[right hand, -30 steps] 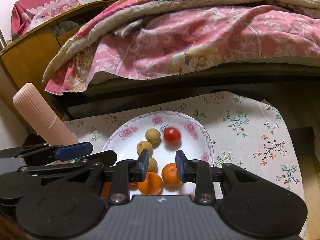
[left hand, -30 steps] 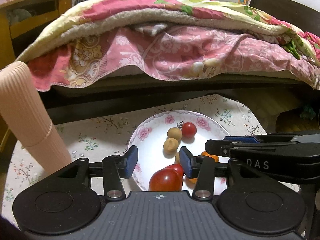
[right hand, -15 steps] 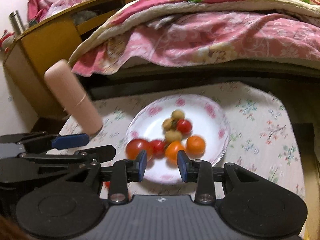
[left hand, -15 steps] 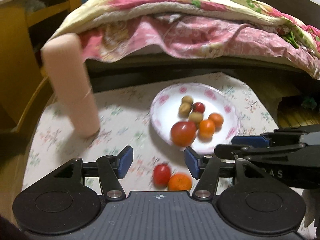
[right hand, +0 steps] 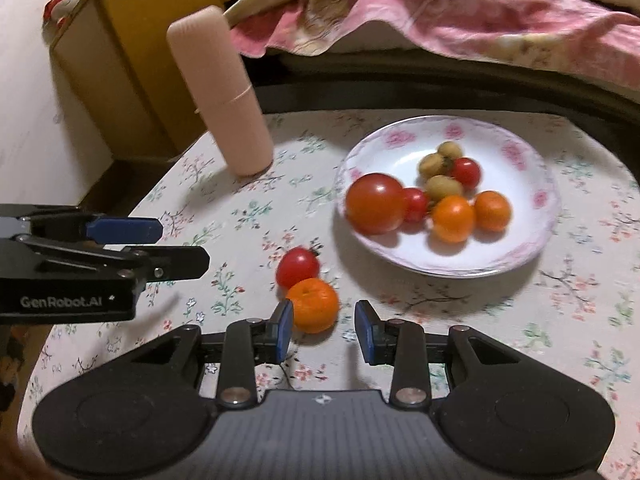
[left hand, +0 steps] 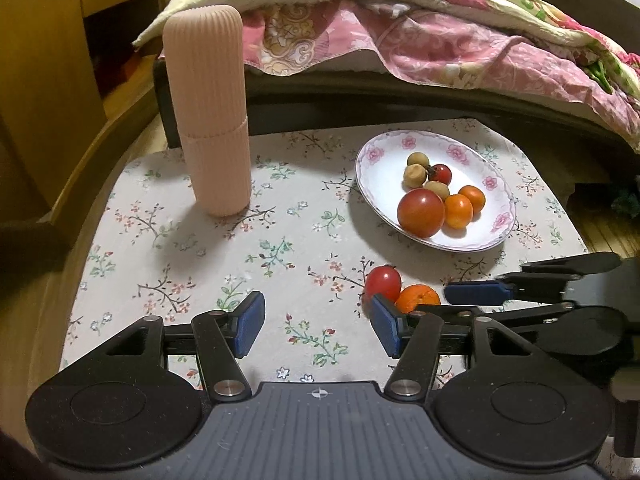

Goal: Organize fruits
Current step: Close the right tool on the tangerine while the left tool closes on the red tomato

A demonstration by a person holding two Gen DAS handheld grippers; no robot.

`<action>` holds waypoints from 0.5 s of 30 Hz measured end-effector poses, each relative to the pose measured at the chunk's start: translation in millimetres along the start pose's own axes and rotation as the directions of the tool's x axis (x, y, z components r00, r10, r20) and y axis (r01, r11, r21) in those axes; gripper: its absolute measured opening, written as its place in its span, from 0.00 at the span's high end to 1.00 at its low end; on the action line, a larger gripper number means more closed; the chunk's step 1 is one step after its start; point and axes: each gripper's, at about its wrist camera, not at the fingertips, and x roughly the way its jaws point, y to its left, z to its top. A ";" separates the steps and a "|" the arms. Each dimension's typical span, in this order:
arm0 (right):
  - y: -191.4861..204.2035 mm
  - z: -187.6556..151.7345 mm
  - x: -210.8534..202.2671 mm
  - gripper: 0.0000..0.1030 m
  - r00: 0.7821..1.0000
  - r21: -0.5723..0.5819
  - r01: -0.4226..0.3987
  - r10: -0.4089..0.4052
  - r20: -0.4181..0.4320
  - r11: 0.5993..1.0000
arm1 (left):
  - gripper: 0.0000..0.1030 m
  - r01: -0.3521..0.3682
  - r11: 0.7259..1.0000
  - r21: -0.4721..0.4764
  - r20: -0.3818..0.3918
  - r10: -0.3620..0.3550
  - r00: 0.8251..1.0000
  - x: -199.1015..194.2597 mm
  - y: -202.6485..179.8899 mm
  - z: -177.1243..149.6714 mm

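Observation:
A white floral plate (left hand: 496, 184) (right hand: 536, 216) holds a big red tomato (left hand: 421, 213) (right hand: 375, 203), small red tomatoes, two small oranges (right hand: 453, 218) and several brown longans (left hand: 415, 175). On the tablecloth, near the plate's front edge, lie a small red tomato (left hand: 383, 281) (right hand: 298, 267) and an orange (left hand: 417, 298) (right hand: 313, 309), touching. My left gripper (left hand: 317, 328) is open and empty, left of this pair. My right gripper (right hand: 324, 330) is open and empty, its left finger right beside the orange.
A tall ribbed pink cylinder (left hand: 208, 108) (right hand: 221, 92) stands at the table's far left. A bed with a pink quilt (left hand: 440, 36) lies behind the table. A wooden cabinet (left hand: 48, 80) stands at the left. The floral tablecloth (left hand: 240, 256) covers the tabletop.
Both grippers have pulled back from over the plate toward the table's front. The loose tomato and orange on the cloth have come into view. Both grippers stayed open.

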 end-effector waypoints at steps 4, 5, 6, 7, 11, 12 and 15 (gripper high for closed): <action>2.6 2.8 14.8 0.64 1.000 -0.009 -0.014 0.014 -0.008 1.000 | 0.33 0.007 1.000 0.014 -0.010 -0.007 1.000 5.9 -2.2 -1.0; 3.0 3.3 17.4 0.64 1.000 -0.009 -0.028 0.028 -0.011 1.000 | 0.33 0.006 1.000 0.015 -0.014 -0.005 1.000 7.7 -2.6 -1.6; 4.0 3.5 19.9 0.64 0.999 -0.014 -0.034 0.034 -0.013 0.999 | 0.33 0.004 1.000 0.016 -0.018 -0.004 1.000 9.4 -2.4 -1.7; 5.4 3.4 22.7 0.64 0.999 -0.022 -0.036 0.035 -0.015 0.999 | 0.33 0.003 1.000 0.016 -0.021 -0.003 1.000 11.1 -2.7 -1.8; 9.7 1.1 30.0 0.64 0.998 -0.036 -0.056 0.055 -0.029 0.998 | 0.33 0.008 1.000 0.019 -0.028 -0.008 1.000 16.8 -4.7 -1.5; 10.1 0.3 29.8 0.65 0.998 -0.036 -0.057 0.056 -0.025 0.998 | 0.33 0.014 1.000 0.022 -0.027 -0.013 1.000 18.6 -6.7 -0.8; 8.9 -1.4 25.6 0.67 0.997 -0.038 -0.063 0.062 -0.039 0.997 | 0.33 0.031 0.999 0.040 -0.029 -0.030 0.999 27.1 -15.0 1.0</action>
